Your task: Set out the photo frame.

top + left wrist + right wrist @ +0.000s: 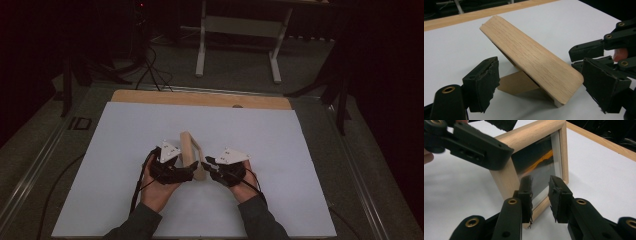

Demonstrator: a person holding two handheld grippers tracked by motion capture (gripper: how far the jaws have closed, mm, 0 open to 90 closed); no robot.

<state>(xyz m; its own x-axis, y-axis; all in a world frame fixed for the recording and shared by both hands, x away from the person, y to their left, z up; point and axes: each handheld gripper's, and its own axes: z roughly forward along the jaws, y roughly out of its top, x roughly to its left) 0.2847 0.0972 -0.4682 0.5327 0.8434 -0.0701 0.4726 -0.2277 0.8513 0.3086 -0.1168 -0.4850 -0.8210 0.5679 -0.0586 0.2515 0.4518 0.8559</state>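
- Near the middle of the white table top (120,165), between the two grippers, stands a wooden picture frame (191,152), propped at a tilt on its fold-out back stand (517,82)
- Seen from the left gripper view, the frame's wooden edge (531,57) slopes up and away, its lower corner down on the table, with the stand showing beneath it
- From the right gripper view the frame's front (537,162) shows: pale wood around a dark glass pane with an orange streak in it
- Left gripper (192,167) sits just beside the frame on its left; its jaws stand wide apart with the frame's lower end between them, and the pads (485,82) are clear of the wood, so nothing is gripped
- Right gripper (207,164) is close on the frame's right side; its jaws are partly apart, the pads (559,195) in front of the glass near the frame's lower edge, and whether they touch it I cannot tell; nothing is held between them
- One jaw of the left gripper (477,145) crosses the frame's top corner in the right gripper view
- A hand (157,190) holds each gripper, dark sleeves coming in from the near edge
- Beyond the white top runs a wooden strip (200,98) along the far side; further back stands a white metal stand (240,30) on the grey floor, with black cables (150,70) to its left
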